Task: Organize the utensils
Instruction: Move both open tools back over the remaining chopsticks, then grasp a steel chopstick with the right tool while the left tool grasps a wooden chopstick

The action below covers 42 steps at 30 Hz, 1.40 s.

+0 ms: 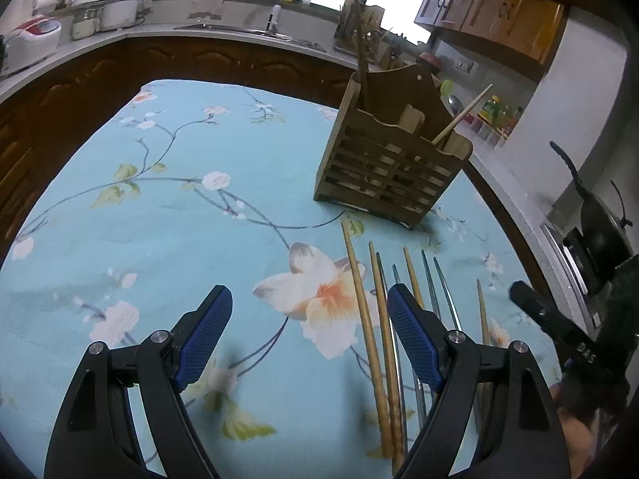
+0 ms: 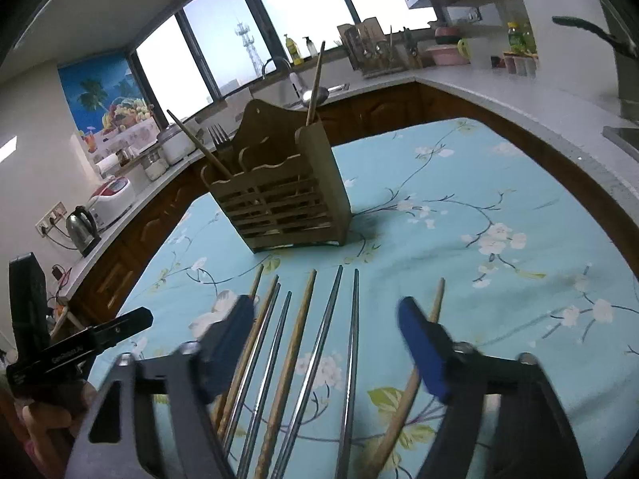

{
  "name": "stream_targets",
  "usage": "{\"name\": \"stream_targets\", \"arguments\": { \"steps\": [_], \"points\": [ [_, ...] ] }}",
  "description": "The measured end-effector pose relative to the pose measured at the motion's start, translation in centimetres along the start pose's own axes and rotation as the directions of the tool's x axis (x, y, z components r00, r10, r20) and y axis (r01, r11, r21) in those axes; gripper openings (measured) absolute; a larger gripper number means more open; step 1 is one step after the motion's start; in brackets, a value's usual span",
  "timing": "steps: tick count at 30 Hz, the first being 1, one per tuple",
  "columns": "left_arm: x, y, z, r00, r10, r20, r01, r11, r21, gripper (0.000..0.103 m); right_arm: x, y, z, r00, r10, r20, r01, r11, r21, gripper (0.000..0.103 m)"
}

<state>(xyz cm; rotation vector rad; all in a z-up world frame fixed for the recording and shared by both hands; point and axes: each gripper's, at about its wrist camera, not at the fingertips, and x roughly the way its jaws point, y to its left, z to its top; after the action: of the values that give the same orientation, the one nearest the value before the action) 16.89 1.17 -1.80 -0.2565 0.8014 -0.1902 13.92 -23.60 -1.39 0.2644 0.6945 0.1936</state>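
A slatted wooden utensil holder (image 1: 389, 167) (image 2: 279, 203) stands upright on the table with the blue floral cloth (image 1: 179, 207) (image 2: 459, 207). It holds wooden chopsticks and a fork (image 2: 217, 135). Several wooden chopsticks (image 1: 361, 303) (image 2: 293, 343) and metal chopsticks (image 1: 447, 291) (image 2: 353, 331) lie side by side on the cloth in front of it. My left gripper (image 1: 309, 299) is open and empty, low over the cloth just left of the row. My right gripper (image 2: 325, 311) is open and empty, hovering over the row.
A kitchen counter (image 1: 247, 34) with a sink, rice cooker (image 1: 32, 40), kettle (image 2: 82, 225) and dish rack runs around the table. A stove with a black pan (image 1: 595, 223) is at the right. The right gripper's body (image 1: 559, 331) shows beside the left one.
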Motion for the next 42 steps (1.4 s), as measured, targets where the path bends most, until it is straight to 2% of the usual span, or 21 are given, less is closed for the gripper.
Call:
{"name": "stream_targets", "arguments": {
  "steps": [1,3,7,11,15,23,27,30,34,37,42],
  "points": [
    [0.2,-0.1,0.2,1.0,0.002,-0.002,-0.002,1.0,0.004,0.079,0.4,0.0,0.1,1.0,0.001,-0.011,-0.001,1.0,0.002,0.06],
    [1.0,-0.5,0.8,1.0,0.006,-0.02,-0.005,1.0,0.014,0.075,1.5,0.0,0.4,0.999,0.002,-0.043,-0.002,1.0,0.006,0.047],
    [2.9,-1.3,2.0,0.998,-0.003,-0.06,0.005,0.999,0.042,0.063,3.9,0.1,0.7,0.993,0.003,-0.115,-0.002,1.0,0.008,0.041],
    [5.2,-2.0,2.7,0.993,-0.017,-0.117,0.023,0.998,0.056,0.058,6.1,0.0,0.9,0.984,0.001,-0.178,-0.001,1.0,-0.002,0.032],
    [7.7,-2.6,3.2,0.985,-0.022,-0.17,0.034,0.997,0.068,0.041,8.0,0.0,1.0,0.977,-0.008,-0.215,0.006,1.0,-0.01,0.022],
    [10.9,-3.0,4.3,0.977,-0.033,-0.21,0.052,0.995,0.084,0.038,10.2,-0.6,1.4,0.965,-0.033,-0.261,0.028,0.999,-0.023,0.015],
    [12.4,-3.2,4.3,0.968,-0.042,-0.246,0.068,0.993,0.096,0.028,10.9,-0.3,1.9,0.961,-0.055,-0.27,0.037,0.997,-0.072,0.014],
    [12.8,-3.3,4.3,0.97,-0.048,-0.237,0.076,0.991,0.111,0.026,11.3,0.1,2.1,0.96,-0.073,-0.271,0.044,0.993,-0.109,0.013],
    [13.0,-3.5,4.2,0.974,-0.016,-0.227,0.051,0.987,0.15,0.01,11.6,1.2,2.0,0.956,-0.124,-0.267,0.072,0.978,-0.198,0.013],
    [13.0,-3.4,4.2,0.973,-0.028,-0.228,0.064,0.986,0.153,0.007,11.7,1.6,1.9,0.953,-0.159,-0.259,0.098,0.968,-0.233,0.009],
    [12.9,-3.4,4.2,0.974,-0.025,-0.227,0.061,0.987,0.15,0.005,11.5,1.4,1.7,0.954,-0.158,-0.255,0.102,0.97,-0.221,0.005]
  ]
}}
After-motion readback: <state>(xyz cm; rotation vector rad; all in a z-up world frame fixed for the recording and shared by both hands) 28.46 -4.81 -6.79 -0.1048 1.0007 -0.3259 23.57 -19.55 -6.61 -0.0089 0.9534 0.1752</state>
